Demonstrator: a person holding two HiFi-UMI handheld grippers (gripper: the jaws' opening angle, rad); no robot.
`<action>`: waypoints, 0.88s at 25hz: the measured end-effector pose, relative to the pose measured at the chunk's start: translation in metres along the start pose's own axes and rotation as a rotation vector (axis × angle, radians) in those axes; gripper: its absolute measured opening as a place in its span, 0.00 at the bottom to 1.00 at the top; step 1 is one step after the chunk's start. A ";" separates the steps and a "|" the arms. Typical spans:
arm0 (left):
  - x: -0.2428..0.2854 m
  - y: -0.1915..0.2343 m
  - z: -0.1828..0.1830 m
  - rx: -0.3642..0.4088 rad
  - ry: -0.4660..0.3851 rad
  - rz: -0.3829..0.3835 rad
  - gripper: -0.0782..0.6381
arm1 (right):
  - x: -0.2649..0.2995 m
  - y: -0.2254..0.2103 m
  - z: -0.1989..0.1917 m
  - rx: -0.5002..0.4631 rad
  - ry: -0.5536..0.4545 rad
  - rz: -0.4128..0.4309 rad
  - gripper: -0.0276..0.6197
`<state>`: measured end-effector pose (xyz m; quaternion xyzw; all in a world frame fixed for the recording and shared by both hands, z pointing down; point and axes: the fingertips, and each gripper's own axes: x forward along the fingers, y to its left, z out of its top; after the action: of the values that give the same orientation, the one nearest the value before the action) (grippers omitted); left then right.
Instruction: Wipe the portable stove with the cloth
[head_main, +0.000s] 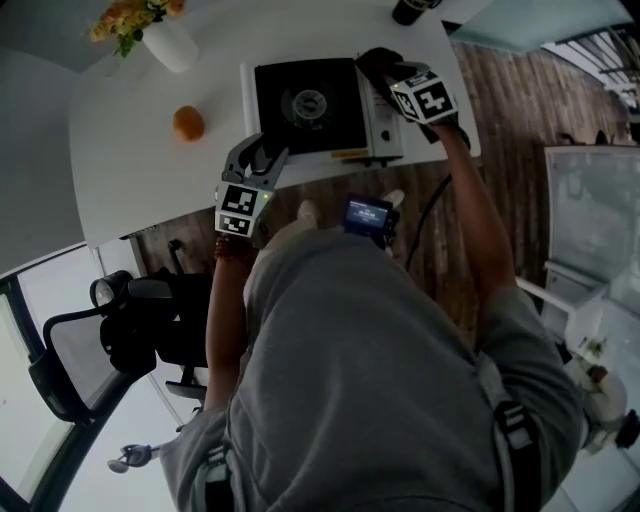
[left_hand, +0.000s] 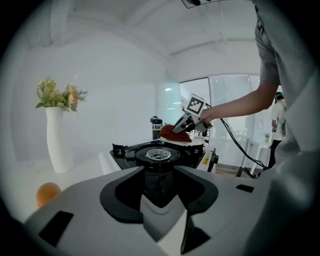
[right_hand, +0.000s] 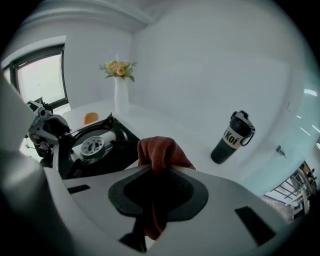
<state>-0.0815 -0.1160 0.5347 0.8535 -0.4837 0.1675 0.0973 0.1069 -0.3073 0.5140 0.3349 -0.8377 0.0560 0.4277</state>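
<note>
Overhead, in the head view, the portable stove (head_main: 305, 105) sits on the white table (head_main: 130, 170), with an orange (head_main: 188, 123) and a vase of flowers (head_main: 165, 40) off to its left. The left gripper (head_main: 262, 152) is at the stove's near left corner. The right gripper (head_main: 380, 65) is over the stove's right side panel, with the cloth (head_main: 372, 60) at its tip.

The left gripper view shows that gripper's jaws wide apart with nothing pinched. The burner (left_hand: 159, 154) lies straight ahead beyond them, and the red cloth is at the stove's far side under the right gripper.

The right gripper view shows its jaws narrowed tight on the cloth, with a fold bunched above them and the rest hanging below. A dark bottle (right_hand: 232, 137) stands on the table beyond.
</note>
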 end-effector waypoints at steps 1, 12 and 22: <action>0.000 0.000 -0.001 0.010 0.001 0.002 0.37 | 0.009 -0.004 0.002 -0.002 0.020 -0.002 0.14; 0.006 0.005 -0.004 0.003 0.037 0.014 0.37 | 0.035 0.029 0.009 -0.152 0.136 0.073 0.13; 0.005 -0.002 -0.006 -0.042 0.106 -0.035 0.38 | 0.027 0.051 0.006 -0.065 0.087 0.142 0.12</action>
<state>-0.0791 -0.1169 0.5417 0.8497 -0.4661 0.2004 0.1435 0.0607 -0.2845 0.5406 0.2580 -0.8412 0.0734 0.4695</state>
